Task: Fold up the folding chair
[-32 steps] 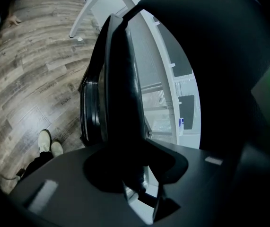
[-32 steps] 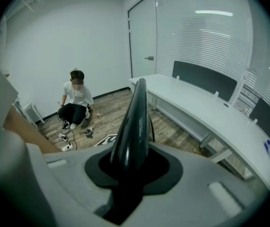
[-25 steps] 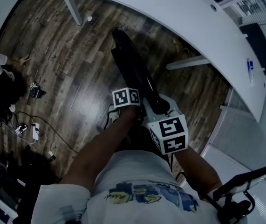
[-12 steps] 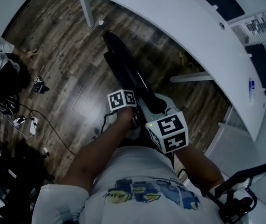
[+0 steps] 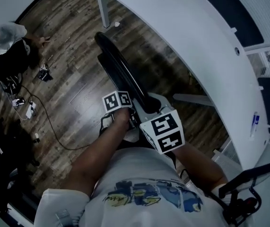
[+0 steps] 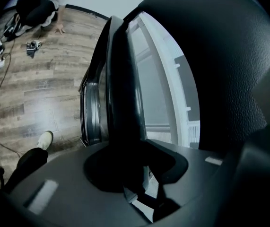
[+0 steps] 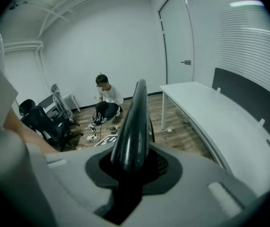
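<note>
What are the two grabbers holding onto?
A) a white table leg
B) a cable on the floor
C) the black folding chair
C: the edge of the black folding chair runs between the jaws of the left gripper and of the right gripper, and both are closed on it.

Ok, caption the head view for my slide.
The left gripper and right gripper clamp a black folding chair over a wood floor beside a curved white table.
</note>
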The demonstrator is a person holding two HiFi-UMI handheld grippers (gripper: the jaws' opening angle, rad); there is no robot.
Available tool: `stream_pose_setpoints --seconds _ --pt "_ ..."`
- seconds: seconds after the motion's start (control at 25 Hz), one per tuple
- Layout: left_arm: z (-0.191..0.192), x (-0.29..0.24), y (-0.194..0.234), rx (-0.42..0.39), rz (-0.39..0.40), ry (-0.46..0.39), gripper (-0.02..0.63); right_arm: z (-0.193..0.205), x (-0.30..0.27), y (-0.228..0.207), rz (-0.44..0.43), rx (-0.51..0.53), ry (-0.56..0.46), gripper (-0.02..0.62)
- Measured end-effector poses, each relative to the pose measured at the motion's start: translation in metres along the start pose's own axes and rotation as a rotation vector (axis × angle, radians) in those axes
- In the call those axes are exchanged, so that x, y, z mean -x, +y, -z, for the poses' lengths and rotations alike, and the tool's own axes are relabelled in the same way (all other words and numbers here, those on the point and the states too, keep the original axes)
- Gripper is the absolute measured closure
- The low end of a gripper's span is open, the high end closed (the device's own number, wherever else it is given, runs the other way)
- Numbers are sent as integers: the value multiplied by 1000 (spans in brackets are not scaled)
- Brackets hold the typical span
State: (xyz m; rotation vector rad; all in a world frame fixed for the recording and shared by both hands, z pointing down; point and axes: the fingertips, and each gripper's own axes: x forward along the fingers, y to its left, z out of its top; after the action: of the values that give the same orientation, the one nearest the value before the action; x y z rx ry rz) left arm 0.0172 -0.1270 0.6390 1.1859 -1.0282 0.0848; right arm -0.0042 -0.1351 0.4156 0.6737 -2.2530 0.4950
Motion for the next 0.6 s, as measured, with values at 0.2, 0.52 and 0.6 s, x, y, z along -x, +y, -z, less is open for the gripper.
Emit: stream_pose_setpoints --seconds 0.2,0.52,0.6 --pt "-1 -19 -24 59 -3 -80 474 3 13 -26 -72 72 -7 518" --pt "-7 -59 -53 102 -27 -127 474 9 18 -81 -120 104 4 520" --pt "-9 -71 -56 114 -32 -126 474 11 15 -94 -126 105 9 520"
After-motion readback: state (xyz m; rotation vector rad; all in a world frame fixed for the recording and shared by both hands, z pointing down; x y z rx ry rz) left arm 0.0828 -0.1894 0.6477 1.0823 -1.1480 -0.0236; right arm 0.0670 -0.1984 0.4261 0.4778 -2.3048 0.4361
